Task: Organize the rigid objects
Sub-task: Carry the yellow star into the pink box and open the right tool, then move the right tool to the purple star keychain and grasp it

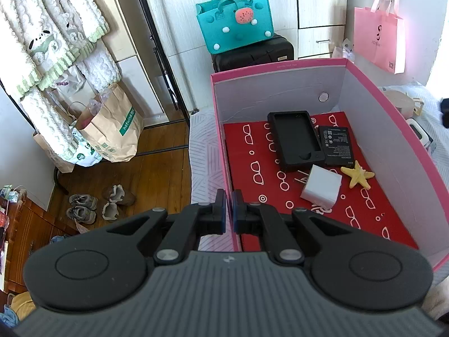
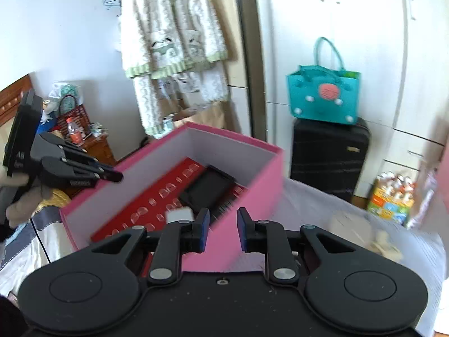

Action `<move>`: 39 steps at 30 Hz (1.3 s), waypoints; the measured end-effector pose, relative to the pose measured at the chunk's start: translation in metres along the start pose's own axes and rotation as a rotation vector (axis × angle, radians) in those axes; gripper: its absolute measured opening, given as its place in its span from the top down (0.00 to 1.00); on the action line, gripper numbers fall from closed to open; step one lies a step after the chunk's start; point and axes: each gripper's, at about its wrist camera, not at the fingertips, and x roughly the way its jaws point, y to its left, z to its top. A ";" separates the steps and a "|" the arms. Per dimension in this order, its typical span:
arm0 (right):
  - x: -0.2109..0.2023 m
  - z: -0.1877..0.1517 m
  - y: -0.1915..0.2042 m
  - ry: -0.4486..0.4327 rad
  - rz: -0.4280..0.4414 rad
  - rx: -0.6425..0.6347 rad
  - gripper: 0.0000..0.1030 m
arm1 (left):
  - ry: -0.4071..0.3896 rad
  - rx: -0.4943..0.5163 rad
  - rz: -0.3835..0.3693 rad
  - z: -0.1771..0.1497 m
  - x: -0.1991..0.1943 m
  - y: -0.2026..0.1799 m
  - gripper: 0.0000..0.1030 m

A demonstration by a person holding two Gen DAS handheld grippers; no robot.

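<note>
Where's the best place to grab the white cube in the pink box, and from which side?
Take the white cube from above, fingers across two opposite flat side faces. It sits squarely on the red liner with open floor on its left; the yellow starfish and black silicone case crowd the far and right sides.

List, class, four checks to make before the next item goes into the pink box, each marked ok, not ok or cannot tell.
1. Left claw clamped on the wall of the pink box: ok, steadying it.
2. Right claw open with nothing between its pads: ok.
3. Free red floor inside the box: ok, left of the black case.
4. Battery, white cube and starfish lying inside: ok.
5. Next item on the bed: cannot tell, blurred.
</note>
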 end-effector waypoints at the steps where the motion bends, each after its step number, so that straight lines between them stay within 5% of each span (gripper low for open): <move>1: -0.003 -0.005 -0.005 0.007 -0.014 0.020 0.74 | 0.002 -0.003 0.000 0.000 0.000 0.000 0.97; 10: -0.012 -0.070 -0.041 0.061 -0.145 0.156 0.64 | -0.010 -0.012 0.008 -0.001 -0.001 -0.001 0.96; 15: 0.005 -0.093 -0.046 0.085 -0.210 0.128 0.59 | -0.009 -0.016 0.011 -0.001 -0.001 -0.002 0.96; 24: 0.039 -0.095 -0.054 0.079 -0.191 0.109 0.47 | 0.004 -0.015 0.020 -0.001 0.001 -0.003 0.96; 39: 0.061 -0.101 -0.033 0.065 -0.301 0.040 0.32 | 0.003 -0.029 0.016 -0.001 0.002 -0.003 0.95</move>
